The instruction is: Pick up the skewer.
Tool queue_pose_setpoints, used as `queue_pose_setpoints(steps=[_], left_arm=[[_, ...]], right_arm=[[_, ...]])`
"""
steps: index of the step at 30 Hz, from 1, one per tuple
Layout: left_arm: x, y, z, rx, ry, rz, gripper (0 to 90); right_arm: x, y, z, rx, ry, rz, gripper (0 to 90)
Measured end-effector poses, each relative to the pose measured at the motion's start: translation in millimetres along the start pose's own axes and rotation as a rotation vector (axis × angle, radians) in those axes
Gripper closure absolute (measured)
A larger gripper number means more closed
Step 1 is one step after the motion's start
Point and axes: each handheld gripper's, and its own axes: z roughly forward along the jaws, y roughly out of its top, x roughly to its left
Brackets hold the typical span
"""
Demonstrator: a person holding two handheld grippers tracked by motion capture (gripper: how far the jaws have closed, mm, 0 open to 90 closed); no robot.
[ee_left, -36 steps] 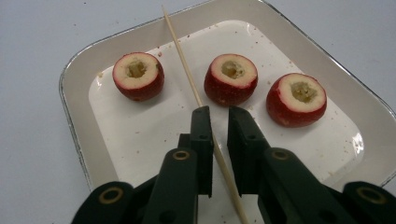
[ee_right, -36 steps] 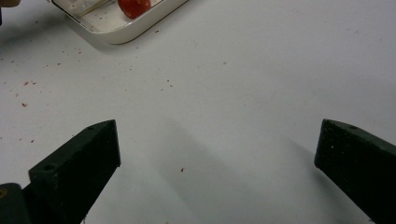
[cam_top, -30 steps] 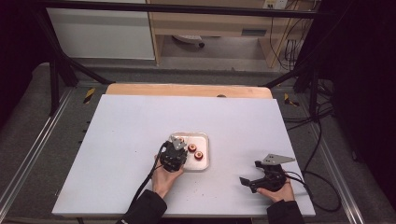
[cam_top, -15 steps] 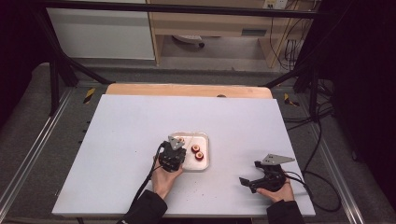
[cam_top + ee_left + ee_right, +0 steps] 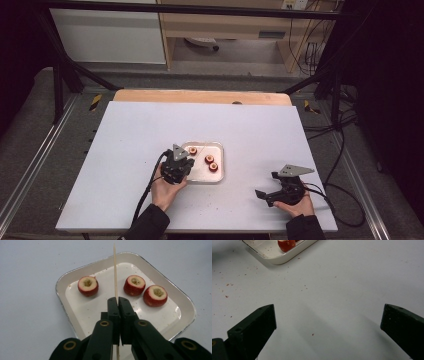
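Note:
A small white tray (image 5: 60, 284) on the white table holds three red fruits with hollowed tops: one at the left (image 5: 87, 285) and two at the right (image 5: 134, 285) (image 5: 155, 295). My left gripper (image 5: 118, 300) is shut on a thin wooden skewer (image 5: 115, 272) that points out over the tray, above the fruits. In the high view the left gripper (image 5: 182, 156) hovers at the tray's (image 5: 221, 150) left edge. My right gripper (image 5: 267, 184) rests on the table to the right of the tray, open and empty; in the right gripper view the jaws (image 5: 328, 317) stand wide apart over bare table.
Small red crumbs (image 5: 227, 285) speckle the table near the tray's corner (image 5: 279, 261). A wooden strip (image 5: 200, 96) runs along the table's far edge. Cables (image 5: 345, 195) trail off the right side.
My left gripper has drawn back a little to the left and toward the person, rising slightly with the skewer. The right gripper has not moved.

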Motion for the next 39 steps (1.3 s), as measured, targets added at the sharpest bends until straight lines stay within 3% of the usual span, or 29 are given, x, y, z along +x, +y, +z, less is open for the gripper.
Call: queue_pose_setpoints(steps=[8, 18, 39], left_arm=[[5.0, 0.7, -15.0, 0.01, -0.059, 0.065, 88.4], [3.3, -2.2, -20.5, 0.047, -0.147, 0.142, 88.4], [-13.2, 7.4, -23.4, 0.1, -0.219, 0.254, 88.4]], right_arm=[[8.2, 8.5, 1.7, 0.014, -0.018, -0.052, 0.8], [20.7, 21.8, 6.0, 0.026, -0.037, -0.127, 1.5], [53.4, 50.5, 22.0, 0.101, -0.086, -0.364, 3.1]])
